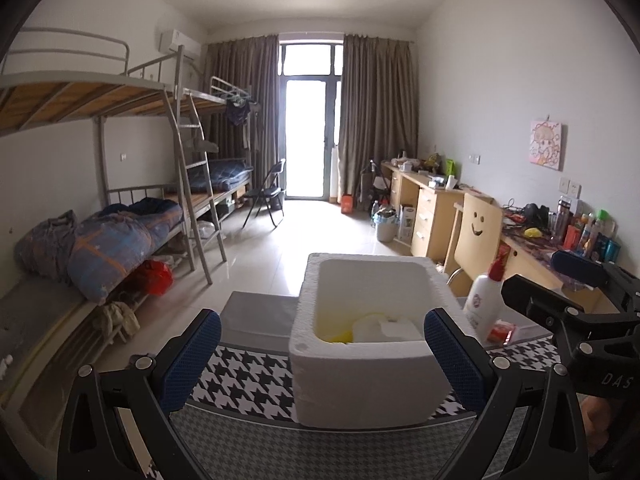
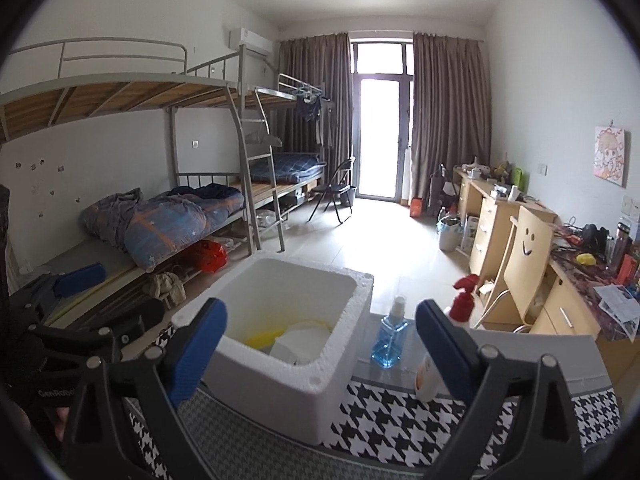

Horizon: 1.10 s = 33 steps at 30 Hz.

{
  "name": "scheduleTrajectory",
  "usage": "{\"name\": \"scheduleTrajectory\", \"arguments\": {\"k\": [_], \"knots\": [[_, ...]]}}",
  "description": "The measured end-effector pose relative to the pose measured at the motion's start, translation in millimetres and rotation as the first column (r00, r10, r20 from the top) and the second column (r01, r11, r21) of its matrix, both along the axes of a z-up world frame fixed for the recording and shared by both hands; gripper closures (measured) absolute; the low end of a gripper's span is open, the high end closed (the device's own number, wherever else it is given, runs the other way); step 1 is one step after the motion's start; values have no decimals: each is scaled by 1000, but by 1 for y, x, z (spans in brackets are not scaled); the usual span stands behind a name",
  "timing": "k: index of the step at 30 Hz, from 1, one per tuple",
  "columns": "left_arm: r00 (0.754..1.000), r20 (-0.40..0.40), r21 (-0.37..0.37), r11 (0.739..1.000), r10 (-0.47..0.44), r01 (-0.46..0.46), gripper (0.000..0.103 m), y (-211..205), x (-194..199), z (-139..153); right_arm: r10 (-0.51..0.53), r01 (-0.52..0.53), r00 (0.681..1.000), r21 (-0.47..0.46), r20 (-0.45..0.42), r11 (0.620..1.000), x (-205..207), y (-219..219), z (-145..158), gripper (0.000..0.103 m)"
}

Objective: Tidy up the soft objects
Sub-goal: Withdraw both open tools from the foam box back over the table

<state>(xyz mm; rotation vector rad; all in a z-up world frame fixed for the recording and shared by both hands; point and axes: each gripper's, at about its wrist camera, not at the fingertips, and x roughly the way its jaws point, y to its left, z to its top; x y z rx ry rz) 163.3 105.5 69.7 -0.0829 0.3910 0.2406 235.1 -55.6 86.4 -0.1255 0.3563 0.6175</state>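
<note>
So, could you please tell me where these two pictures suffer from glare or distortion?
Left wrist view: the balcony door is blown out white, and the bunk bed rails bow. Right wrist view: the same door glares, dark corners vignette, and the foam box stays sharp.

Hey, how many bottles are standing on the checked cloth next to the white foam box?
2. A blue liquid pump bottle stands just right of the foam box, and a white bottle with a red sprayer stands right of that. Others may be hidden behind the gripper fingers.
</note>
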Motion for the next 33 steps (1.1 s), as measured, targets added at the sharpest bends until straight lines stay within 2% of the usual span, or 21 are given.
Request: {"name": "scheduleTrajectory", "arguments": {"k": [10, 17, 33], "knots": [[1000, 22, -3, 1000, -9, 9, 1, -22, -27, 2, -44, 43, 999, 39, 13, 998, -27, -36, 2, 6], [998, 37, 25, 999, -44, 43, 1, -49, -51, -1, -85, 84, 996, 76, 18, 994, -52, -72, -3, 6], [992, 92, 34, 995, -91, 88, 1, -69, -105, -5, -112, 105, 992, 104, 63, 989, -112, -106, -19, 6]]}}
